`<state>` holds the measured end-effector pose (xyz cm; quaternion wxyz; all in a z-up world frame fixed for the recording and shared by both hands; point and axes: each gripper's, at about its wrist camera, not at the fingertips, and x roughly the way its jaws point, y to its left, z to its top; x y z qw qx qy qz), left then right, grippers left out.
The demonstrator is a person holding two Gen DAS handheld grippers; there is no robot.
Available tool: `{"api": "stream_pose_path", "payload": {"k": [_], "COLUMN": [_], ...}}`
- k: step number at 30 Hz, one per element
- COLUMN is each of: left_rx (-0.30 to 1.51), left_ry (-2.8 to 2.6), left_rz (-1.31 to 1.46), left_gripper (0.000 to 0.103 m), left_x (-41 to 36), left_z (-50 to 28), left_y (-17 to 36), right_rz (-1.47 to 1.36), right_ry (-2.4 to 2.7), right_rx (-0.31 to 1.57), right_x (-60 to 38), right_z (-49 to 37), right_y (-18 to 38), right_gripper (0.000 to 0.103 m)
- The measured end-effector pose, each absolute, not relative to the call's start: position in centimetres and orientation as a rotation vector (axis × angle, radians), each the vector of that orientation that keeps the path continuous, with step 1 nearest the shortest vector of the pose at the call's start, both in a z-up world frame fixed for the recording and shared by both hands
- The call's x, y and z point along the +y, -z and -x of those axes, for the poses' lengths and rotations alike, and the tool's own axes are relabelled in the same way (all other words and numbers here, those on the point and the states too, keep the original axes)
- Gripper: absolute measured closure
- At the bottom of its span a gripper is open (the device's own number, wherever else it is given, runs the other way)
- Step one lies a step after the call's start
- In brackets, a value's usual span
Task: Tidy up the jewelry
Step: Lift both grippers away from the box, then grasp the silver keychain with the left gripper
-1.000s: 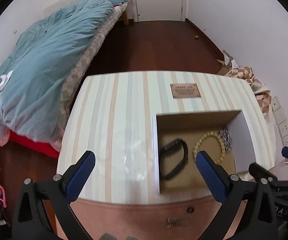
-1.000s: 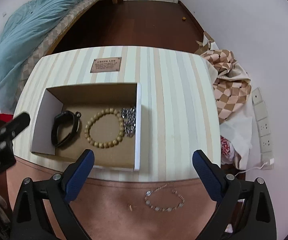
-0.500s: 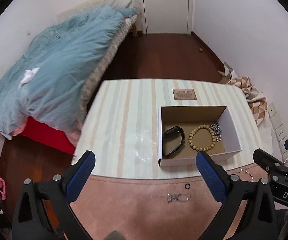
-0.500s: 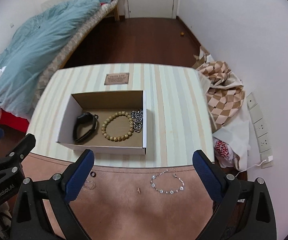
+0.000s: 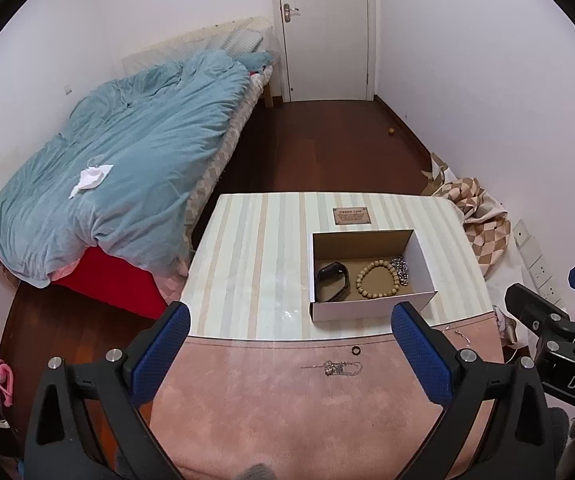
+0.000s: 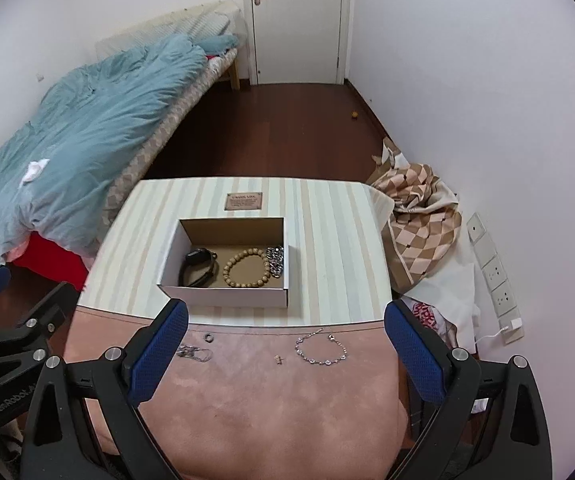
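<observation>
A white cardboard box [image 5: 371, 310] [image 6: 223, 296] stands on the striped table and holds a black band [image 5: 332, 281] [image 6: 198, 267], a wooden bead bracelet [image 5: 378, 279] [image 6: 246, 268] and a silver chain [image 5: 401, 269] [image 6: 275, 260]. On the pink cloth in front lie a gem bracelet [image 6: 321, 351], a small ring [image 5: 355, 350] [image 6: 208, 337], a thin chain [image 5: 337, 368] [image 6: 195, 353] and a tiny earring [image 6: 278, 359]. My left gripper [image 5: 289, 354] and right gripper [image 6: 285, 354] are both open and empty, held high above the cloth.
The striped table [image 5: 247, 264] carries a small brown label plate [image 5: 351, 216]. A bed with a blue quilt [image 5: 119, 176] is at the left. Checked fabric [image 6: 419, 220] and wall sockets [image 6: 495, 276] are at the right. A door [image 6: 297, 20] is at the back.
Both grippers have pulled back and risen away from the box, so the pink cloth with the loose jewelry has come into view. Both stay open and empty.
</observation>
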<state>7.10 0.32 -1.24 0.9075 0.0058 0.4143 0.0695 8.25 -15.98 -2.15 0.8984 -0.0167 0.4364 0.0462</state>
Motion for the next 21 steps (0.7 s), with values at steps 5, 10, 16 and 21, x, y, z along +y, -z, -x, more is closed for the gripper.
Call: {"api": "stream_pose_path", "payload": {"k": [5,10,16,21], "left_rx": [0.848,0.900,1.043,1.172], "left_ry": [-0.191,-0.235,-0.199,-0.105], "left_rz": [-0.013,-0.027,-0.063,-0.016], "left_gripper": [0.000,0.000,0.001,0.019], "left_x": [0.9,1.7,1.1,0.2], "left_z": [-6.6,-7.0,-8.7,-10.5], "left_y": [1.4,5.4,12.9,18.0], "right_rz": [-0.032,-0.128,-0.217,-0.250], "right_ry": [-0.116,-0.081,-0.009,0.044], "right_rx": [0.919,0.988,1.113,1.185], "right_x": [-16.9,-19.5,-22.8,-24.5], "right_z": [-8.0,-8.5,-8.7,-8.9], "right_y": [2.5,6.8,14.0,18.6], "right_gripper": [0.003,0.003,0.017,0.019]}}
